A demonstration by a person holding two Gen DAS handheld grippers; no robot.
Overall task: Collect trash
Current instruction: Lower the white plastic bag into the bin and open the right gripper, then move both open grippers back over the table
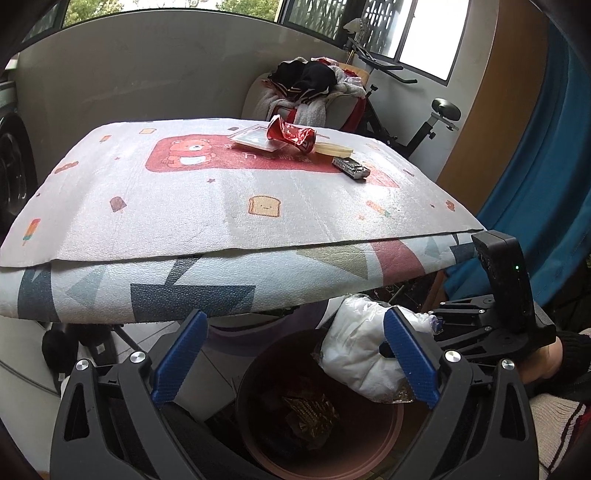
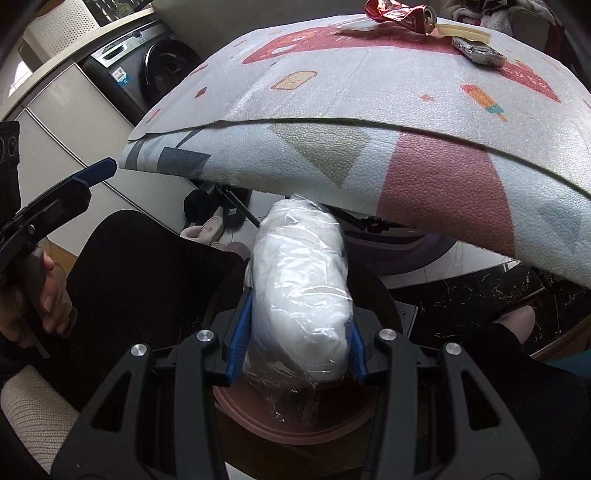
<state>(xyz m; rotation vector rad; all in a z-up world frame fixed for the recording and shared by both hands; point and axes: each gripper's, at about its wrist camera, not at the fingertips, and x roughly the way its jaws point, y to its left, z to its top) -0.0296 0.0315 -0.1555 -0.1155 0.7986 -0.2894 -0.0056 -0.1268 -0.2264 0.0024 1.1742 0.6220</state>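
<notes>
While the left tongs gape empty, the right tongs clamp a plastic-wrapped white bundle, long axis pointing forward, above the bin.

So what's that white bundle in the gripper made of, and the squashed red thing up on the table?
The white bundle looks like soft tissue or cloth wrapped in clear plastic film: the wrap is glossy and wrinkled over matte white. The squashed red can looks like thin painted metal, probably aluminium: sharp creases and a silvery end. The bin below seems smooth matte plastic.
</notes>
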